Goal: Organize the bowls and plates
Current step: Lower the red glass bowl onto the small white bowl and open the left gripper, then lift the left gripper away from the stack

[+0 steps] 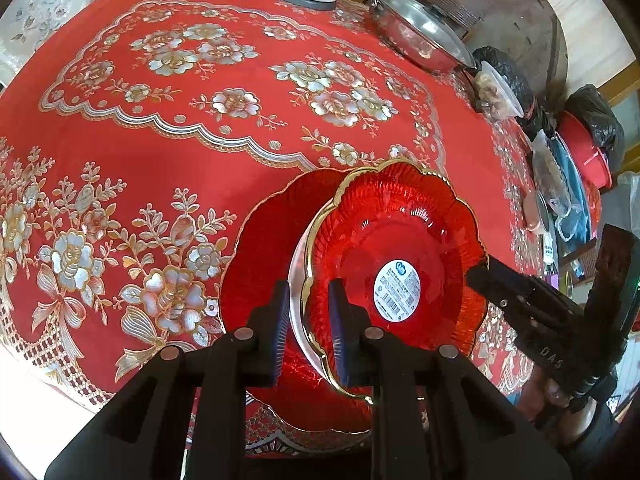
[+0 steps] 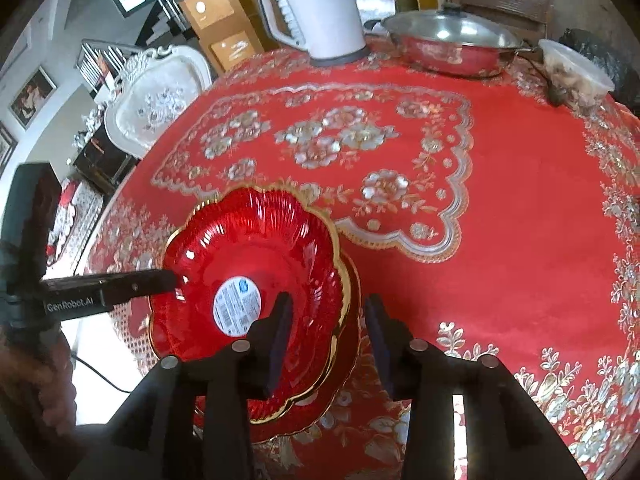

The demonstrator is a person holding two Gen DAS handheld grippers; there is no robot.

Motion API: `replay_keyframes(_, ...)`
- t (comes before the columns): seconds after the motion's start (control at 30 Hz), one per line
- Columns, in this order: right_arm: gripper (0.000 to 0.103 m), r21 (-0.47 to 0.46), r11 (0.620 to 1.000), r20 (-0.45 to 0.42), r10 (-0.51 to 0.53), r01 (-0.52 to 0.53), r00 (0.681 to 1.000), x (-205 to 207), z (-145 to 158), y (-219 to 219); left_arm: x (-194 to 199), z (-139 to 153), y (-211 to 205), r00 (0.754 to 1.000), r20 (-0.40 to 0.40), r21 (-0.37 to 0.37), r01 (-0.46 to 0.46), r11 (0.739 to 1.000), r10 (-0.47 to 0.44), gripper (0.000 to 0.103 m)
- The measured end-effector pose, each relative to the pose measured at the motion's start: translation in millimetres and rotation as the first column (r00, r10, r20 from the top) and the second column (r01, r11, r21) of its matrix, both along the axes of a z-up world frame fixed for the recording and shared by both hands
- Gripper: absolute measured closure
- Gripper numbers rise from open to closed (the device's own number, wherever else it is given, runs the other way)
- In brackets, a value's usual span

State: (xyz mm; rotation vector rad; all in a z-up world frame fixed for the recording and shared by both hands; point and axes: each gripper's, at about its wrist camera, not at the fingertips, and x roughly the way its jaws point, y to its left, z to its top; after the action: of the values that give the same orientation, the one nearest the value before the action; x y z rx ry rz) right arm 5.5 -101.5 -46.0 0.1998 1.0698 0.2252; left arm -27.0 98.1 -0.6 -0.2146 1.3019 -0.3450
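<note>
A red glass bowl (image 1: 400,232) (image 2: 256,248) with a scalloped gold rim and a white barcode sticker inside hangs tilted over a red gold-rimmed plate (image 1: 256,264) (image 2: 348,364) lying on the red floral tablecloth (image 2: 520,240). My left gripper (image 1: 310,312) (image 2: 174,280) is shut on the bowl's rim, which passes between its fingers. On the opposite side, my right gripper (image 2: 330,320) (image 1: 478,270) is open, its fingers straddling the rim with a wide gap. The bowl hides much of the plate.
At the table's far edge stand a white jug (image 2: 316,12), a lidded steel pot (image 2: 452,44) and a plastic food tub (image 2: 576,72). Bags and a red lidded container (image 1: 584,152) crowd the right edge. A white ornate chair (image 2: 156,92) stands beyond the table.
</note>
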Motion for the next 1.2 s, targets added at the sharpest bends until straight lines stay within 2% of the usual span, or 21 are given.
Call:
replay_keyframes(0.17,0.064,0.02,0.999,0.02,-0.031,0.031,0.999,-0.9,5.3,-9.1,1.4,8.7,0.3,0.999,0.042,0.001,-0.016,1.0,0.015,0.086)
replay_keyframes(0.23,0.064,0.022,0.999,0.027,-0.048,0.048,0.998,-3.3,7.0,-12.3,2.9,9.8,-1.6,0.999,0.052,0.012,-0.016,1.0,0.016,0.078)
replay_keyframes(0.27,0.064,0.027,0.998,0.03,-0.056,0.055,0.998,-4.2,7.7,-13.9,3.5,9.7,-1.7,0.998,0.054,0.014,-0.019,1.0,0.018,0.067)
replay_keyframes(0.3,0.064,0.03,0.997,0.035,-0.068,0.067,0.997,-5.5,8.9,-16.3,4.5,10.1,-2.2,0.998,0.063,0.02,-0.021,1.0,0.02,0.061)
replay_keyframes(0.47,0.062,0.013,0.99,0.057,-0.144,0.144,0.988,-11.3,15.7,-31.3,8.6,13.7,-2.8,0.996,0.086,0.02,-0.022,1.0,0.021,0.061)
replay_keyframes(0.53,0.062,0.009,0.985,0.06,-0.173,0.173,0.983,-14.2,17.5,-38.6,10.8,14.5,-3.4,0.995,0.093,0.016,-0.023,1.0,0.021,0.058)
replay_keyframes(0.6,0.061,0.001,0.979,0.059,-0.202,0.202,0.978,-19.1,18.2,-46.1,13.4,15.2,-5.4,0.994,0.103,0.019,-0.024,1.0,0.022,0.048)
replay_keyframes(0.8,0.059,0.005,0.96,0.042,-0.279,0.279,0.959,-37.4,15.7,-74.3,24.4,22.3,-17.1,0.992,0.128,0.043,-0.028,0.999,0.022,0.041)
replay_keyframes(0.97,0.058,0.038,0.944,0.035,-0.33,0.329,0.943,-46.4,13.2,-108.4,32.5,40.3,-37.7,0.983,0.18,0.086,-0.042,0.995,0.026,0.032)
replay_keyframes(1.03,0.058,0.047,0.941,0.034,-0.336,0.334,0.941,-48.2,12.4,-119.7,34.6,48.2,-49.8,0.979,0.202,0.095,-0.045,0.994,0.025,0.032)
replay_keyframes(1.17,0.058,0.055,0.941,0.046,-0.337,0.334,0.94,-56.0,14.4,-150.3,37.6,62.5,-86.4,0.974,0.228,0.124,-0.036,0.992,0.006,0.03)
replay_keyframes(1.2,0.058,0.06,0.939,0.047,-0.341,0.339,0.939,-58.5,14.9,-161.3,37.3,66.4,-101.0,0.972,0.234,0.135,-0.031,0.99,-0.001,0.027)
